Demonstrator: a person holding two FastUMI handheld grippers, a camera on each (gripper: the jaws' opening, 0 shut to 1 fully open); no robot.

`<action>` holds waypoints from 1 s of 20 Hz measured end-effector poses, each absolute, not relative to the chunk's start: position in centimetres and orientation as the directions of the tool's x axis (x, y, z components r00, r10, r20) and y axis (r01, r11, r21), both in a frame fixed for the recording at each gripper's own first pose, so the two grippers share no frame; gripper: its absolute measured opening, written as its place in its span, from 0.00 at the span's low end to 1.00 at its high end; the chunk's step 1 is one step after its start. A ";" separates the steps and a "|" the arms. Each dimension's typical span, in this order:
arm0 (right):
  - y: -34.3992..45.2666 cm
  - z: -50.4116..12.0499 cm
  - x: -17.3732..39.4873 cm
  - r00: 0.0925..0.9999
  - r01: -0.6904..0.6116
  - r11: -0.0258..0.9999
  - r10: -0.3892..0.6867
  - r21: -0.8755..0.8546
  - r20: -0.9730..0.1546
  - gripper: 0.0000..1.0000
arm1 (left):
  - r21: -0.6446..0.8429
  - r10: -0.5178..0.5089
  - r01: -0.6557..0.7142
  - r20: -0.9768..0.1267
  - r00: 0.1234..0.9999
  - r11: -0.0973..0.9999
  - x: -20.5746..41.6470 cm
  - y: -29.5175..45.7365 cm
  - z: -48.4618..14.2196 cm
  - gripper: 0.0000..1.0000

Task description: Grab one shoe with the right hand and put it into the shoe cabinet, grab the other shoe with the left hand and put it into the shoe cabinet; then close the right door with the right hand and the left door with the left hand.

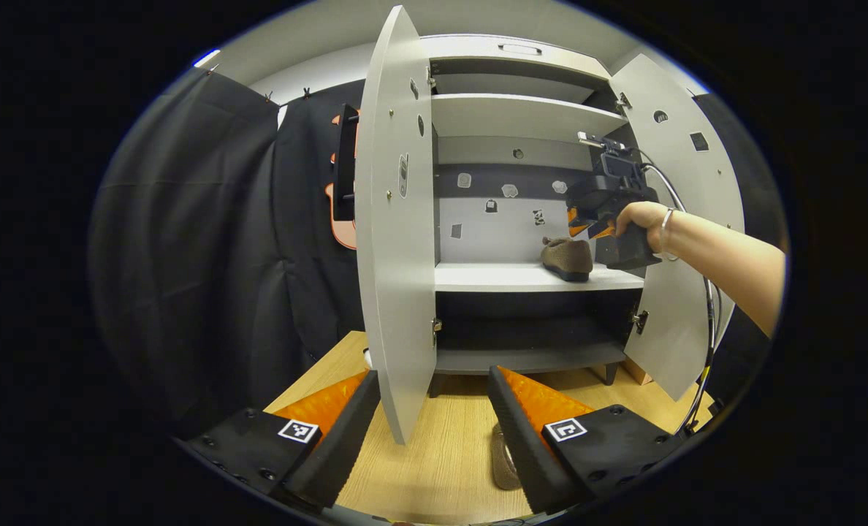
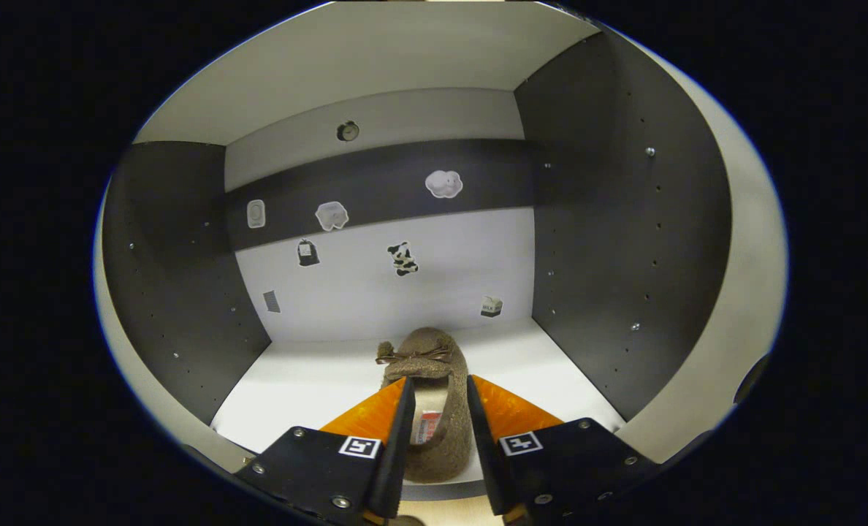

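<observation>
Shoe brown, fuzzy, bow on toe, on cabinet shelf; right gripper fingers straddle it, grip unclear; left gripper fingers released.

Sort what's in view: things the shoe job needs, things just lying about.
Job: brown fabric shoe on the shelf; second brown shoe on the table; grey shoe cabinet; its open left door and right door.
Just there: small stickers on the cabinet's back panel; light wooden table; black cloth wall.

No text, label or number is legible anywhere.
</observation>
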State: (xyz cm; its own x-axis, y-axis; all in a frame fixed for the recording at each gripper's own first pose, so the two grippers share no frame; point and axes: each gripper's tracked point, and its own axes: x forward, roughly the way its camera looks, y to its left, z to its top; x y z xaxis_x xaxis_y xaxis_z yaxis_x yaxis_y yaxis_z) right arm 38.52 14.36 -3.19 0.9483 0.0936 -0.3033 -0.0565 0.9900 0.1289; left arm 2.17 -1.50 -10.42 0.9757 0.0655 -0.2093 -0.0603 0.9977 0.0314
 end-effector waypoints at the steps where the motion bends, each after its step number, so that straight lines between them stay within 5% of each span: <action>1: 14.4 -2.8 37.5 0.954 -0.069 0.990 0.101 0.121 -0.283 0.54 | 0.034 0.064 -0.058 -0.207 0.976 0.998 2.1 -1.5 -10.4 0.96; 5: 14.0 -1.3 32.8 0.969 -0.095 0.990 0.116 0.103 -0.220 0.77 | 0.034 0.052 -0.046 -0.209 0.977 0.998 2.6 -1.7 -10.5 0.96; 11: 12.6 0.0 25.1 0.984 -0.122 0.991 0.129 0.056 -0.123 0.92 | 0.018 0.024 -0.021 -0.226 0.974 1.000 3.0 -2.7 -11.2 0.96; 20: 9.6 0.0 15.9 0.989 -0.131 0.991 0.131 0.002 -0.072 0.92 | -0.008 -0.083 0.085 -0.338 0.938 0.996 5.0 -8.3 -17.5 0.96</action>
State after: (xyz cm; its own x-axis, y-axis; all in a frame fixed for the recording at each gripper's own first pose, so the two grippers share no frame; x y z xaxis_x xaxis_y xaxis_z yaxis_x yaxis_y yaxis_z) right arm 15.94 9.59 -0.05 0.9888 0.1312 -0.0716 -0.1314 0.9913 0.0018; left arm 4.97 -8.25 -17.49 0.9376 -0.0828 -0.3378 0.0850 0.9963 -0.0083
